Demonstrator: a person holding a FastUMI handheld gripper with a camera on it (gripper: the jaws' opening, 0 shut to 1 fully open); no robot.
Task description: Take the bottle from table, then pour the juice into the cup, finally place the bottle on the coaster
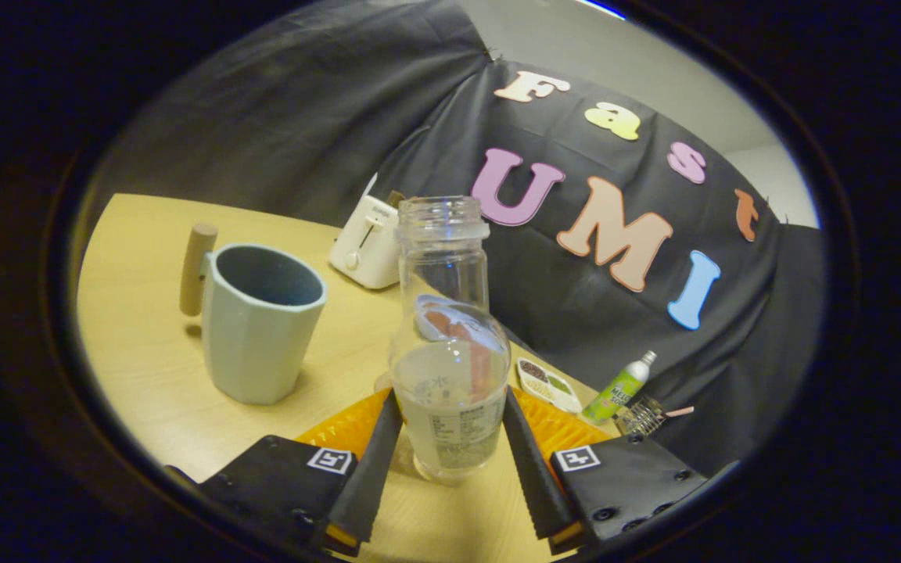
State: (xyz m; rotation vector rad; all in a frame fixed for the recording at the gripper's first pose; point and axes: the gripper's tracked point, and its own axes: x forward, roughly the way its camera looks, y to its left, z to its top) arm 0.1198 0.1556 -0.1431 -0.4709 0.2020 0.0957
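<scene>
- bottle: clear glossy plastic, paper label
- cup: matt, smooth; wooden handle
- table: smooth pale wood-look
- toaster: glossy plastic

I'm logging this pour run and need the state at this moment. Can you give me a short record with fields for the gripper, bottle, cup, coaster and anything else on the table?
gripper: fingers on either side of the bottle's lower body, apparently pressing it
bottle: clear, uncapped, upright, partly filled
cup: pale, wooden handle, upright, beside the bottle
coaster: orange, just behind the bottle
table: light wood
beyond: toaster, small dish, green tube
</scene>
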